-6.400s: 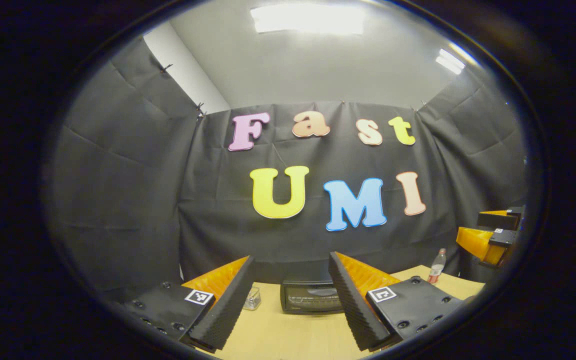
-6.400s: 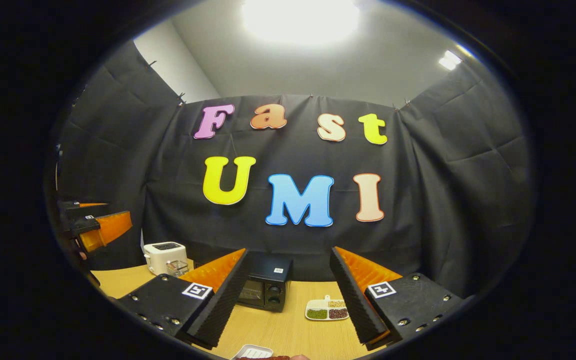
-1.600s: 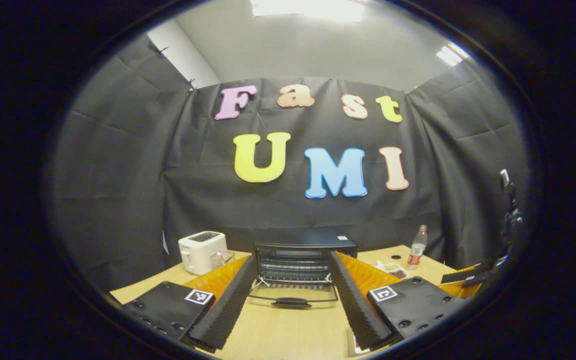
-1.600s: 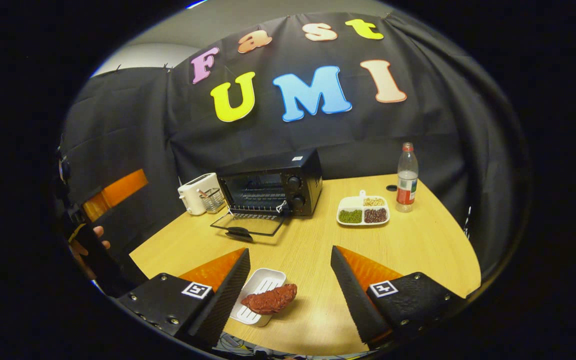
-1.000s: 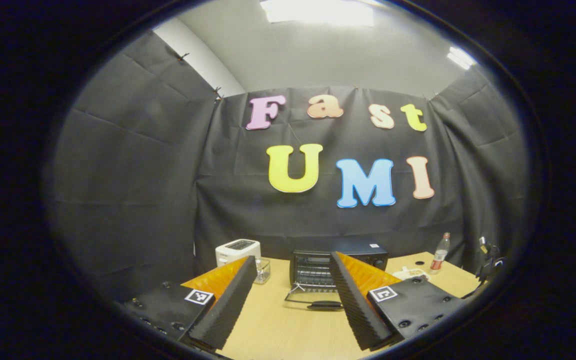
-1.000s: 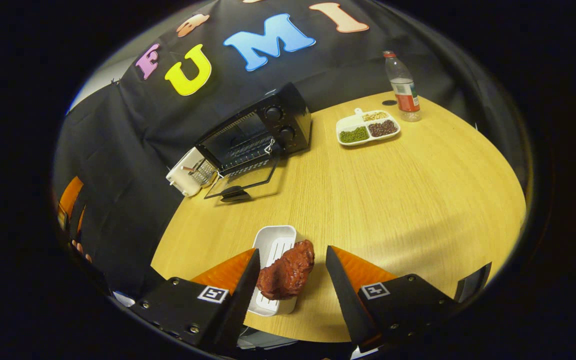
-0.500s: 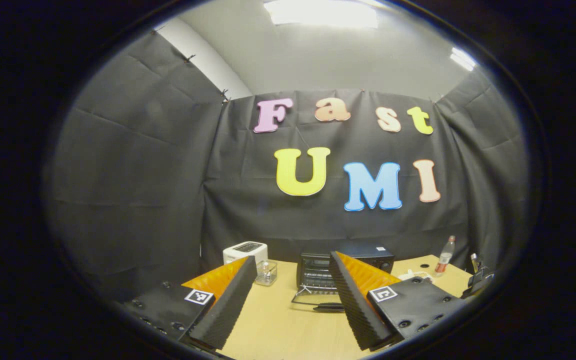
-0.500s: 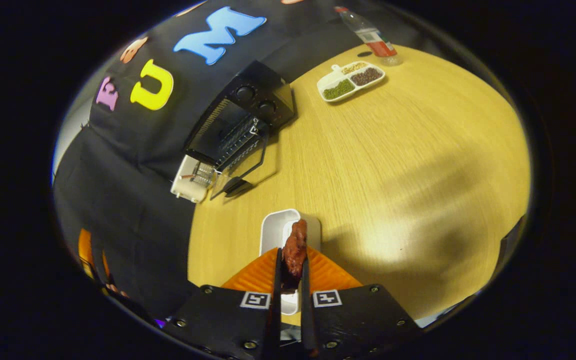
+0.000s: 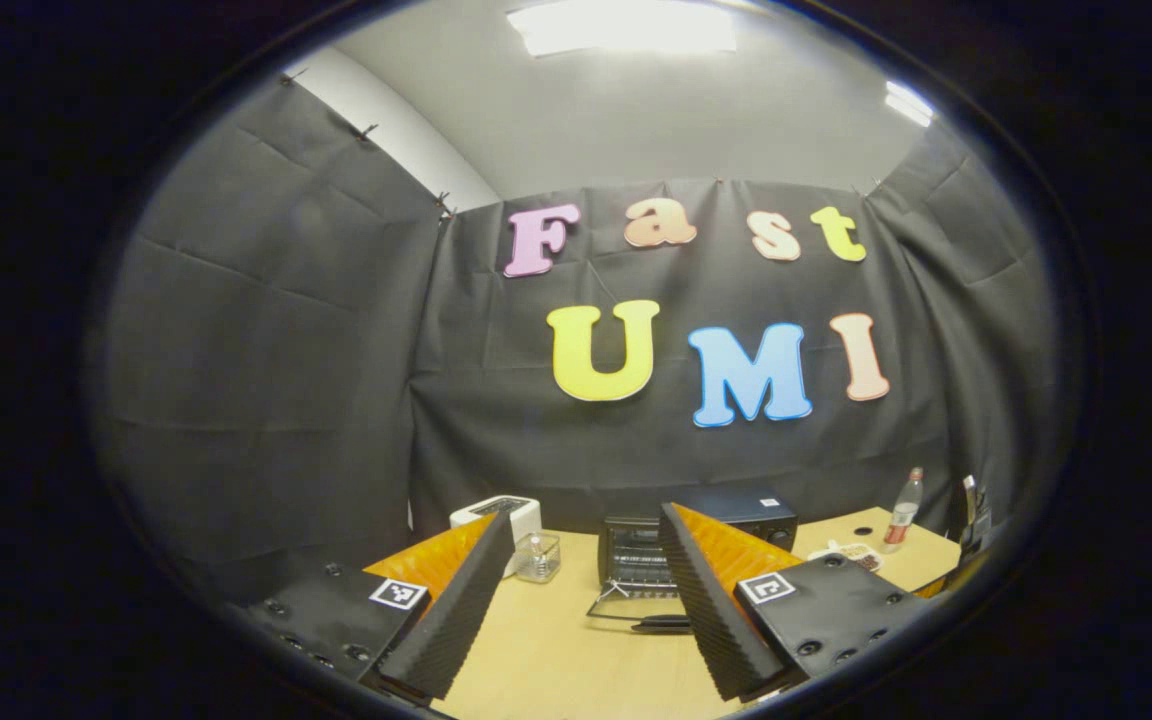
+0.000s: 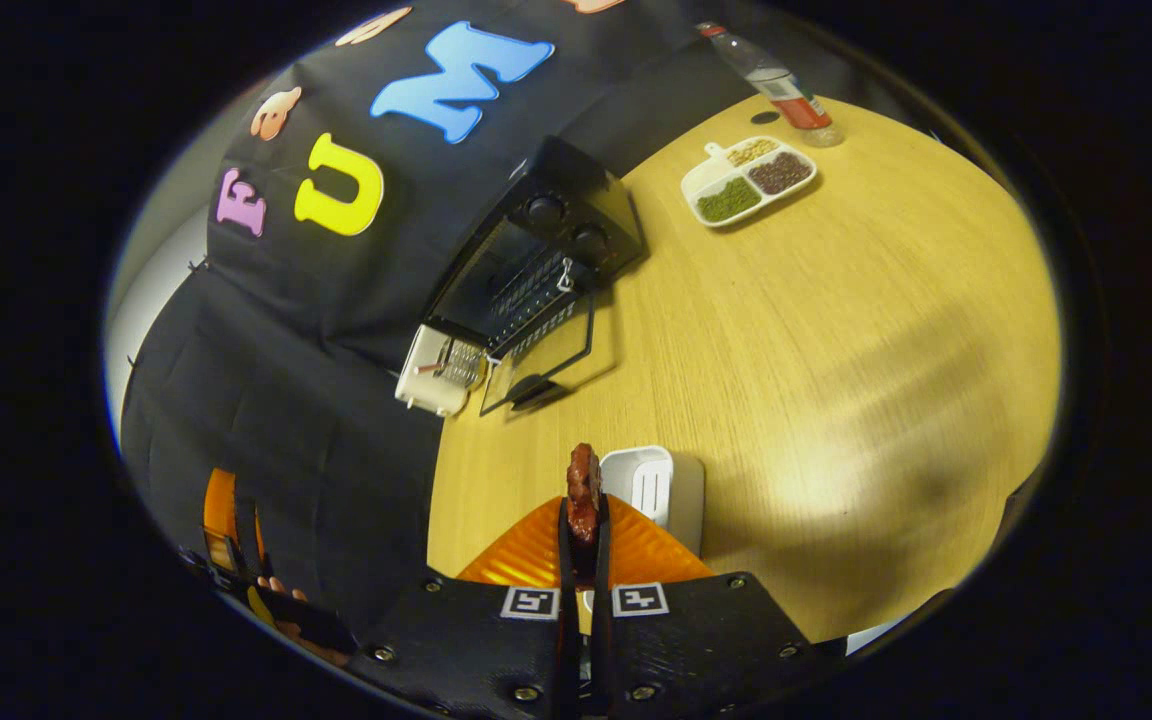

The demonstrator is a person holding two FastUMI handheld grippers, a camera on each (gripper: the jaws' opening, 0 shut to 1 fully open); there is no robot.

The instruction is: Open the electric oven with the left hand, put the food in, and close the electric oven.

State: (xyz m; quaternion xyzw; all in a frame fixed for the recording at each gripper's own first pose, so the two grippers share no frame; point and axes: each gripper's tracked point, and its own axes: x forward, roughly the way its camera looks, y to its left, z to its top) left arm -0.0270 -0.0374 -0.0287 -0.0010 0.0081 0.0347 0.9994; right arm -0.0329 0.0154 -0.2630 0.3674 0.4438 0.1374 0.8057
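Right gripper (image 10: 584,520) clamped on reddish-brown lumpy meat piece (image 10: 583,490); black boxy electric oven (image 10: 546,255) at 12 o'clock, glass door down. Left gripper (image 9: 584,585) spread wide, holding nothing.

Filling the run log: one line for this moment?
oven door: open | right gripper: shut on meat | left gripper: open, idle | dish: empty

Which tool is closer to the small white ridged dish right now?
Right. The right tool hangs just beside the small white ridged dish, clamping red meat. The left tool faces the open black oven, farther off.
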